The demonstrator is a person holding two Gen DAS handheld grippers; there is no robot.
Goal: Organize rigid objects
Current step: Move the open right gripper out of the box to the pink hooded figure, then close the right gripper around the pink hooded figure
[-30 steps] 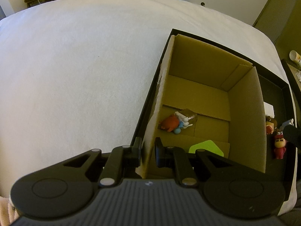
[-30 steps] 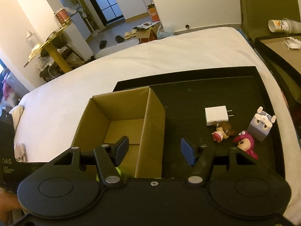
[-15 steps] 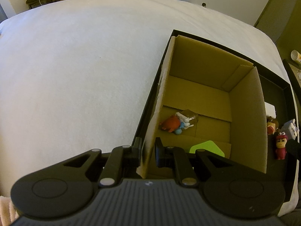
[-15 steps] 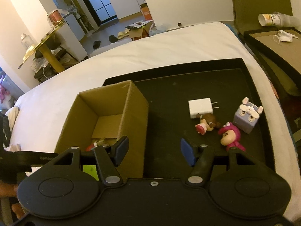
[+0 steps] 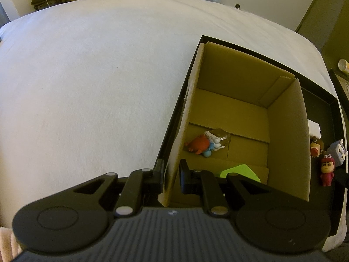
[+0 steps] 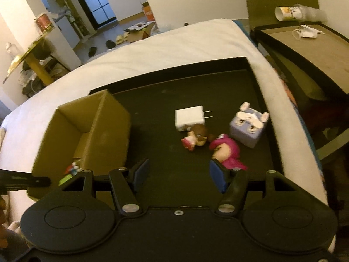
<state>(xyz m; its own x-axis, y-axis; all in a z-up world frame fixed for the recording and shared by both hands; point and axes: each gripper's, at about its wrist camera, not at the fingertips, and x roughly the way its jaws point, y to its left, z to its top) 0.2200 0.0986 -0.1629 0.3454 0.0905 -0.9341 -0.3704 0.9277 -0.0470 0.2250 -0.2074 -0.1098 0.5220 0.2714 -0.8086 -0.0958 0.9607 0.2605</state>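
Observation:
A cardboard box point(image 5: 285, 135) stands at the left of a black tray point(image 6: 165, 100). My left gripper point(image 5: 171, 175) is shut on the box's near left wall. Inside lie a red and blue toy point(image 5: 201, 145) and a green piece point(image 5: 241, 171). The box also shows in the right wrist view point(image 6: 104, 135). My right gripper point(image 6: 178, 175) is open and empty above the tray. Ahead of it lie a white charger point(image 6: 189, 118), a small brown-haired doll point(image 6: 195, 138), a pink figure point(image 6: 226, 150) by the right fingertip, and a lilac cube toy point(image 6: 247, 127).
The tray rests on a white bed point(image 5: 87, 87). A dark side table point(image 6: 309, 50) with a fallen cup point(image 6: 290, 13) stands at the right. A yellow table point(image 6: 32, 65) and shoes are on the floor beyond the bed.
My right gripper has swung to the right, from over the box toward the toys on the tray. My left gripper has kept its hold on the box wall.

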